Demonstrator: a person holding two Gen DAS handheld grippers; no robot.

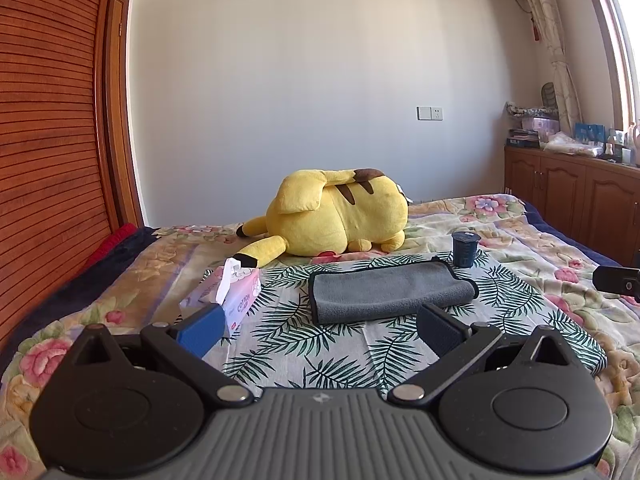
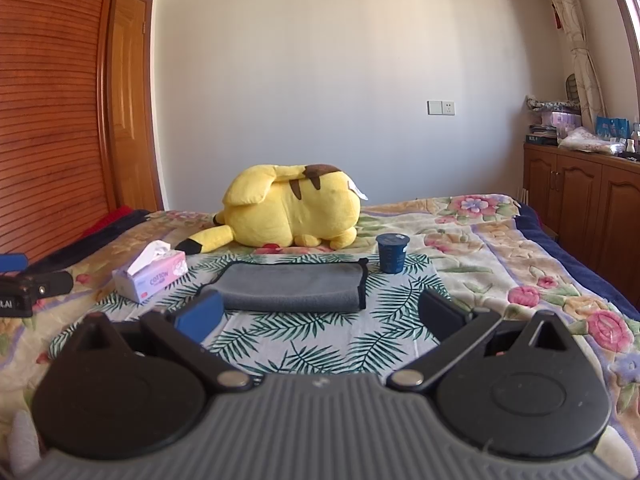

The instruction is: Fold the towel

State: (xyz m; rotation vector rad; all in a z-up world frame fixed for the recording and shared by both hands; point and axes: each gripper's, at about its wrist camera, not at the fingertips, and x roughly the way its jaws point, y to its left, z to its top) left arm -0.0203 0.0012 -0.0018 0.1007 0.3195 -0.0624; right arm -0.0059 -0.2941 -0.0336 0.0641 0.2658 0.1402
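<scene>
Both grippers, left gripper (image 1: 320, 332) and right gripper (image 2: 320, 318), gape empty just short of the towel (image 1: 390, 290); long axis crosswise, neither clearly nearer.

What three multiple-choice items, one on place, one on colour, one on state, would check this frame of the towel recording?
1. Where does the dark blue cup stand?
A. Past the towel's far right corner
B. On top of the towel
C. Inside the tissue box

2. What colour is the towel?
A. Yellow
B. Grey with dark edging
C. Red

3. How does the left claw stand?
A. Shut on the towel
B. Shut on the cup
C. Open, holding nothing

Answers: 1 A, the cup sits on the leaf-print cloth just beyond that corner. 2 B, grey fabric with a black border. 3 C, its fingers are spread short of the towel; the right claw is likewise open.
</scene>
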